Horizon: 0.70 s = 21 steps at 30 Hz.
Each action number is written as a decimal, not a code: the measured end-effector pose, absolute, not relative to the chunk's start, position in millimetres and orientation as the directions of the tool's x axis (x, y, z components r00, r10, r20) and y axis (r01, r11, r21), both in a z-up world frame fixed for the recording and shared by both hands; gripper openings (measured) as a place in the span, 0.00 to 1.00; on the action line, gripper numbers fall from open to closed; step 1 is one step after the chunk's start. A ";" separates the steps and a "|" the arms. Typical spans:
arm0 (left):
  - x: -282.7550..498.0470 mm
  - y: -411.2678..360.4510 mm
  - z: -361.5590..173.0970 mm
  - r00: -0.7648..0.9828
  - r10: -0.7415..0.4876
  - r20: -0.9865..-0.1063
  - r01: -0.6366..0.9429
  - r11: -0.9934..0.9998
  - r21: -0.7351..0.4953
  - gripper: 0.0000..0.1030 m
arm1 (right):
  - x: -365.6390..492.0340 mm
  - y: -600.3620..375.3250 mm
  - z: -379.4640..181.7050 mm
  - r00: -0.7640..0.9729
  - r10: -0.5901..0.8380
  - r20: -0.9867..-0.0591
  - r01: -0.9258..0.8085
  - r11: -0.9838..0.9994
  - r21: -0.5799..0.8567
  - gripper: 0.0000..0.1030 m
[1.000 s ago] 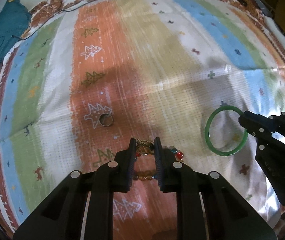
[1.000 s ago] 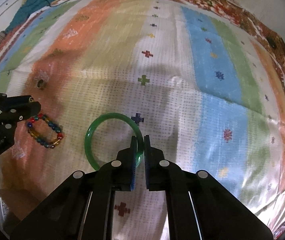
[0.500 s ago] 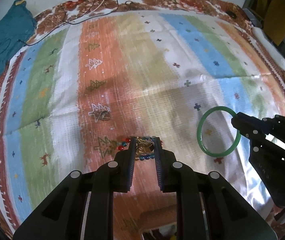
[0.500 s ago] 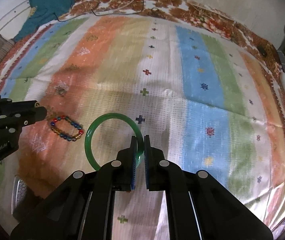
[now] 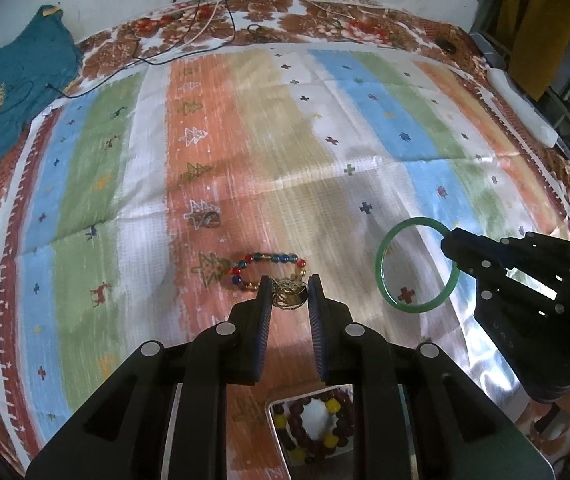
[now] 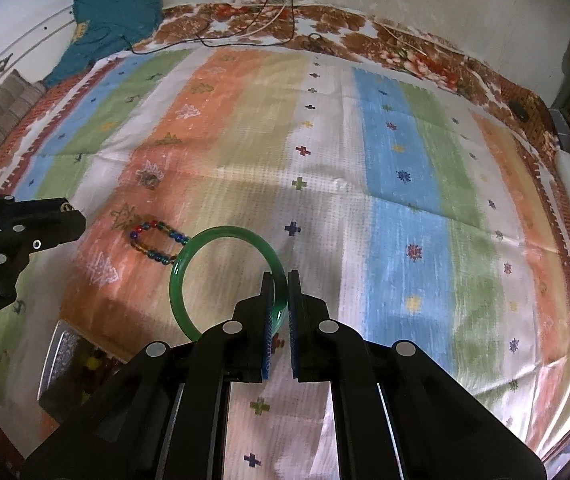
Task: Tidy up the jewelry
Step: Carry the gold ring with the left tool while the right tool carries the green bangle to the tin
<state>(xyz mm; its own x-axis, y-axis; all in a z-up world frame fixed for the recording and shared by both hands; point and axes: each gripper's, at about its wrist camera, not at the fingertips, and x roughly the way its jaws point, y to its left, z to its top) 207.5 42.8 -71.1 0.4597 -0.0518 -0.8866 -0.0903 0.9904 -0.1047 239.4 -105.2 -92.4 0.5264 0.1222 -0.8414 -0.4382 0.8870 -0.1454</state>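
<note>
The right gripper [image 6: 281, 300] had its fingers pinched tight on the rim of the green bangle [image 6: 221, 236], which hung clear of the striped bedspread [image 6: 405, 200]; the left gripper [image 5: 290, 296] stood nearly closed on a small tangle of gold chain [image 5: 291, 298]; whether that tangle was joined to the beaded bracelet [image 5: 269, 258] lying just beyond could not be told. A metal tray [image 5: 275, 432] at the near edge already held a dark bead bracelet [image 5: 341, 400], so sorting seemed partly done; the bangle, chain, beads and a small ring [image 5: 211, 221] farther off were still left to put away.
</note>
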 end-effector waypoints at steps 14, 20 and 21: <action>176.3 35.0 -56.5 0.499 -0.043 -0.866 -0.086 0.991 -0.098 0.17 | 205.3 -108.4 -76.4 0.557 0.164 -0.814 -0.462 0.876 -0.140 0.08; 162.1 28.5 -49.4 0.520 -0.059 -0.852 -0.073 0.991 -0.113 0.17 | 192.3 -109.5 -72.6 0.565 0.177 -0.806 -0.473 0.870 -0.140 0.08; 160.3 27.0 -48.7 0.522 -0.060 -0.851 -0.071 0.991 -0.113 0.17 | 190.1 -110.1 -71.7 0.567 0.180 -0.804 -0.474 0.870 -0.139 0.08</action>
